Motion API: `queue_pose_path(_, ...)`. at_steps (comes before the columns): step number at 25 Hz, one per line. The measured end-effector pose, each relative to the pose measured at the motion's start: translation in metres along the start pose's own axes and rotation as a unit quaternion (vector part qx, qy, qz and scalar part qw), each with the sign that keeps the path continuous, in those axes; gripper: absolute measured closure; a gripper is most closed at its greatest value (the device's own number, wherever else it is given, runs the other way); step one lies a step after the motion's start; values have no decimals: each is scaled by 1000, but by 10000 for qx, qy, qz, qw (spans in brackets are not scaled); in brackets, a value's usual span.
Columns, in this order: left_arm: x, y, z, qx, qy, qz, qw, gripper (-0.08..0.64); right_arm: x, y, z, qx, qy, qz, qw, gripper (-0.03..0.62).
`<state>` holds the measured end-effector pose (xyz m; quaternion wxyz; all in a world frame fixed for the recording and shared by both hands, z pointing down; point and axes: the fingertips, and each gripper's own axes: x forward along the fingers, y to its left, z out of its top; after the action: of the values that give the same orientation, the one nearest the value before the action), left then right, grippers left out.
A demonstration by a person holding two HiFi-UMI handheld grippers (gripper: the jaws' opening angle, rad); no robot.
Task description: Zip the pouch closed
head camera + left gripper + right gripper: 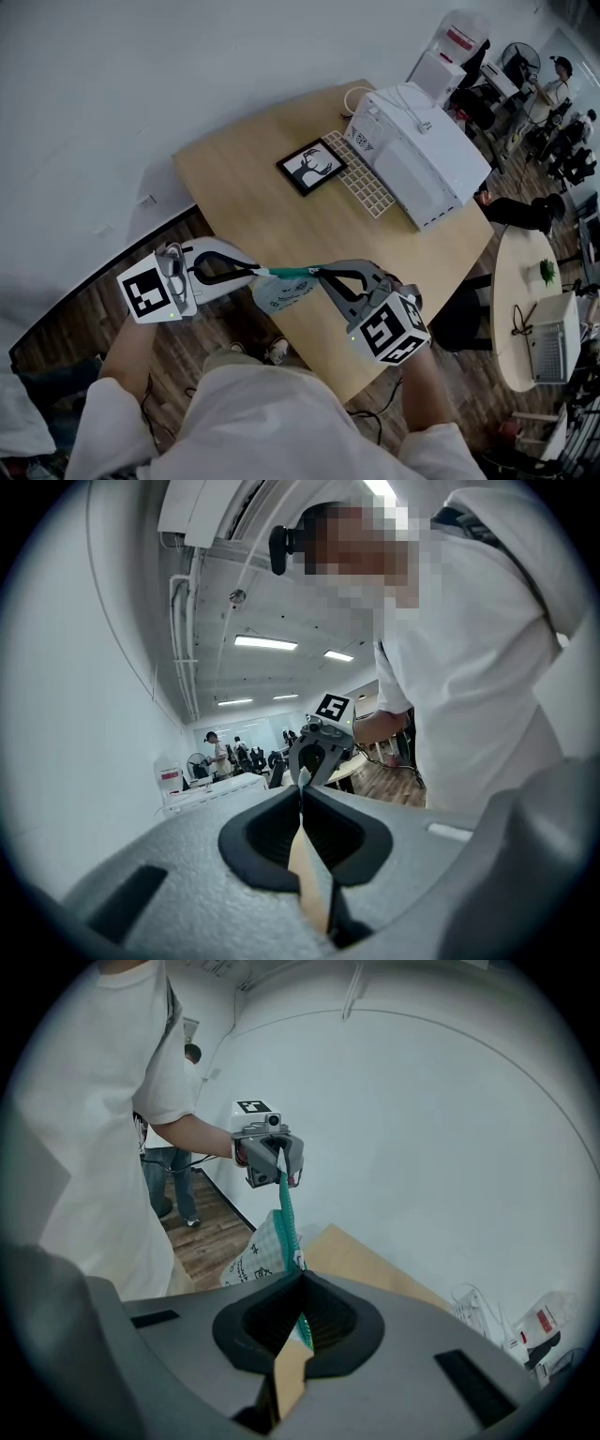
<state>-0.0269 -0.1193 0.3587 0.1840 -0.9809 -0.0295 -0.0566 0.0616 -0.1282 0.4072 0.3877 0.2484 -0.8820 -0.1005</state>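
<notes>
1. My left gripper (pixel 260 272) is clamped on the left end of the pouch (pixel 281 292). My right gripper (pixel 319 273) is clamped on the teal zipper (pixel 292 273) at the right end.
2. The pouch hangs between them, over the near edge of the table (pixel 244 178).
3. The zipper runs left to right, jaw to jaw, and what looks like its slider (pixel 298 1260) sits at my right tips.

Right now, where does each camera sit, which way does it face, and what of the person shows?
Head view: on the person's head, looking down at the wooden table; forearms show, left tool and right tool shut on the pouch.
Left gripper view: on the left tool, facing the right tool and the person's white shirt.
Right gripper view: on the right tool, facing the left tool along the teal zipper.
Shared: each gripper view shows the other tool.
</notes>
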Motion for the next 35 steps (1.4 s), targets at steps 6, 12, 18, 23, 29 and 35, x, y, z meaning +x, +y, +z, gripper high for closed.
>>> queue_pose_path(6,0,0,-2,-55,11,22,10000,540,-6,-2,-9,102,58,-88,9999,591)
queue_pose_path(12,0,1,-4,-76,32,34,10000,540,-11,-7,-17,164,132,-181,9996,591)
queue_pose_path(18,-3,2,-6,-125,9,94,9999,540,-14,-9,-23,216,160,-251,9993,591)
queue_pose_path(23,-6,2,-7,-228,35,152,9996,540,-18,-11,-24,253,179,-313,9990,591)
queue_pose_path(29,-4,1,-8,-171,22,130,9998,540,-21,-12,-28,327,179,-362,9986,591)
queue_pose_path(35,-14,5,-10,-468,23,335,9983,540,-33,-14,-41,406,317,-508,9974,591)
